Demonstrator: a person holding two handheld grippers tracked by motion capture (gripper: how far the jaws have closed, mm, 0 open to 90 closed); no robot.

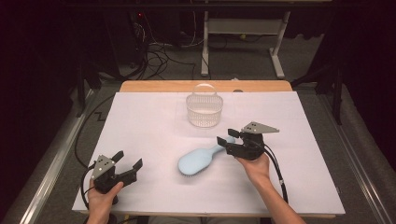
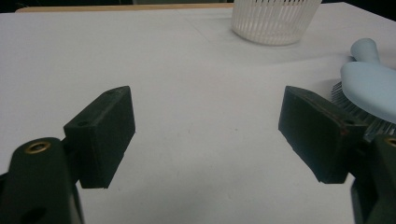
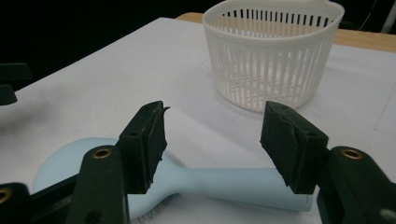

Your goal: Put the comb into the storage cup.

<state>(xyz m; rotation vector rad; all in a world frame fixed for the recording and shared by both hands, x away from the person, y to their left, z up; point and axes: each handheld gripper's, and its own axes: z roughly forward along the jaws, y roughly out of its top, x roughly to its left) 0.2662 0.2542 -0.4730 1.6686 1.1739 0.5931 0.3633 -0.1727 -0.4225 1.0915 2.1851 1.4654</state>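
White table point(image 1: 154, 121): right claw point(image 3: 212, 140) open astride blue hairbrush point(image 3: 233, 184) handle.

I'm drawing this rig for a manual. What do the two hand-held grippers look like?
Both are black. The left gripper and the right gripper each have two blocky jaws with flat pads, brass-coloured screw inserts behind them, and a grey three-cornered plate on top. A black cable trails from each. The forearms are bare, with no sleeves.

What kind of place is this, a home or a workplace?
Probably a lab or workshop set up for recording: a table covered in white sheet, loose cables on the grey floor behind it, and a metal desk frame beyond.
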